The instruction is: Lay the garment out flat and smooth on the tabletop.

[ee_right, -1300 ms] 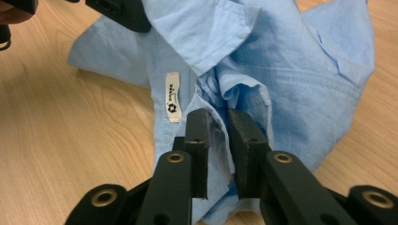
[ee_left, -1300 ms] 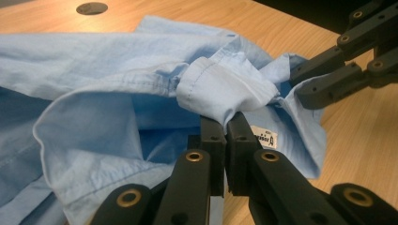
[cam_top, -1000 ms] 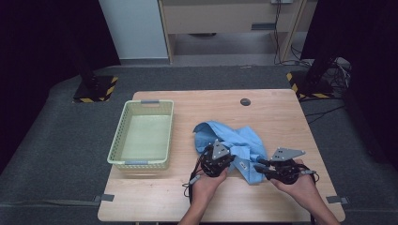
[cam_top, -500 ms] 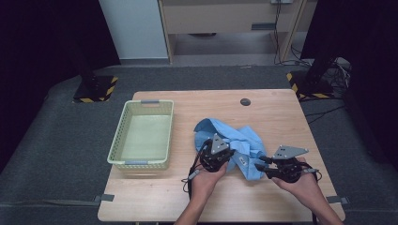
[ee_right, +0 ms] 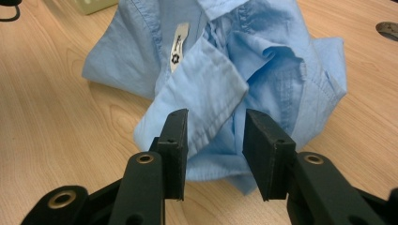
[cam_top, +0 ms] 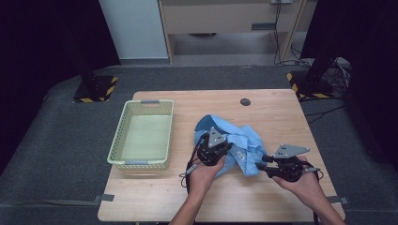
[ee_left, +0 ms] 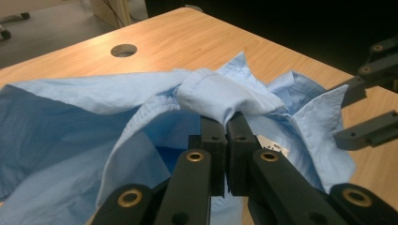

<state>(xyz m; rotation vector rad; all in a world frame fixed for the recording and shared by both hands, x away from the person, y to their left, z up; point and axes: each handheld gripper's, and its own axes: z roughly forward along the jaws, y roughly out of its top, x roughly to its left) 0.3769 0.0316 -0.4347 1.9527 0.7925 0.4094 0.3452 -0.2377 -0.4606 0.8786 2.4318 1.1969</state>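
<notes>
While bunched mid-table, blue shirt (cam_top: pixel 244 145) well inside table (cam_top: pixel 281 108) edges

One blue shirt (cam_top: pixel 244 145), one basket (cam_top: pixel 141 161), two hand-held grippers.

From above, the left gripper (cam_top: pixel 217 151) covers the fold of the blue shirt (cam_top: pixel 244 140) it pinches. The person's forearms run off the bottom edge. The print on the shirt's white label (ee_right: pixel 177 47) is too small to read. The basket (ee_right: pixel 91 4) is cut off by the top edge.
</notes>
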